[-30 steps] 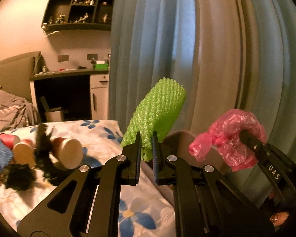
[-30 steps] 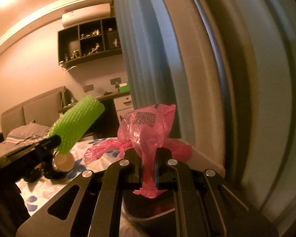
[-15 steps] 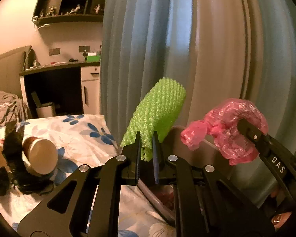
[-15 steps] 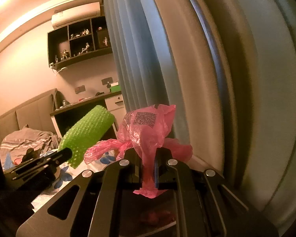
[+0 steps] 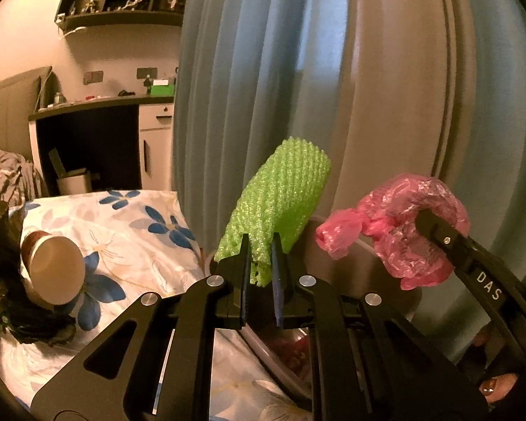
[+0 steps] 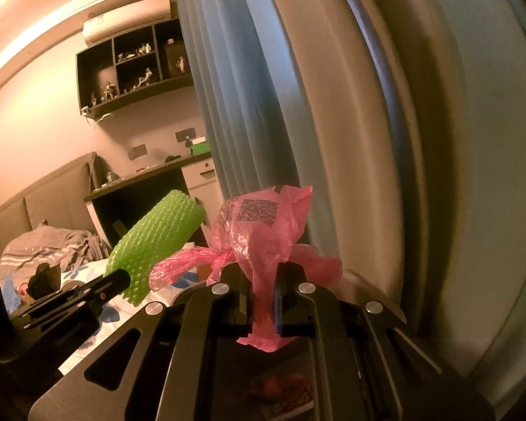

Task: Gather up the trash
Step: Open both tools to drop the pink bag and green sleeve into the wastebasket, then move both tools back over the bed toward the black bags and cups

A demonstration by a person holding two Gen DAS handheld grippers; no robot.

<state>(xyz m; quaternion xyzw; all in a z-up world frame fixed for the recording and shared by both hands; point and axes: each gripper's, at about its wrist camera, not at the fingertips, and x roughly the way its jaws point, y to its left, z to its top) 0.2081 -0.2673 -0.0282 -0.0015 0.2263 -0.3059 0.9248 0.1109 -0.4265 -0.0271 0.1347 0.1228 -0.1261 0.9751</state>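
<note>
Both claws are loaded up here. The left claw point(image 5: 259, 263) is clenched on the bottom edge of a green foam net sleeve point(image 5: 280, 203), so the tube sticks up and away toward 1 o'clock instead of flopping — pinching the end keeps the springy bulk clear of the fingers. The right claw point(image 6: 263, 301) is clamped on the twisted neck of a pink plastic bag point(image 6: 259, 231), with the printed part bunched above the jaws and a small tail hanging below; grabbing it at the neck makes sense because the film is too slippery and loose anywhere else.

In the left wrist view the bag sits at about 3 o'clock from the sleeve, the two pieces close but not touching. Below both claws there's a round bin point(image 5: 336, 256) with a dim rim and something reddish already inside, so my guess is both pieces are held over it for a drop.

More trash is left on the flowered bed point(image 5: 140, 231) at 9 o'clock — a paper cup point(image 5: 54, 270) on its side and some black crumpled stuff point(image 5: 14, 301).
</note>
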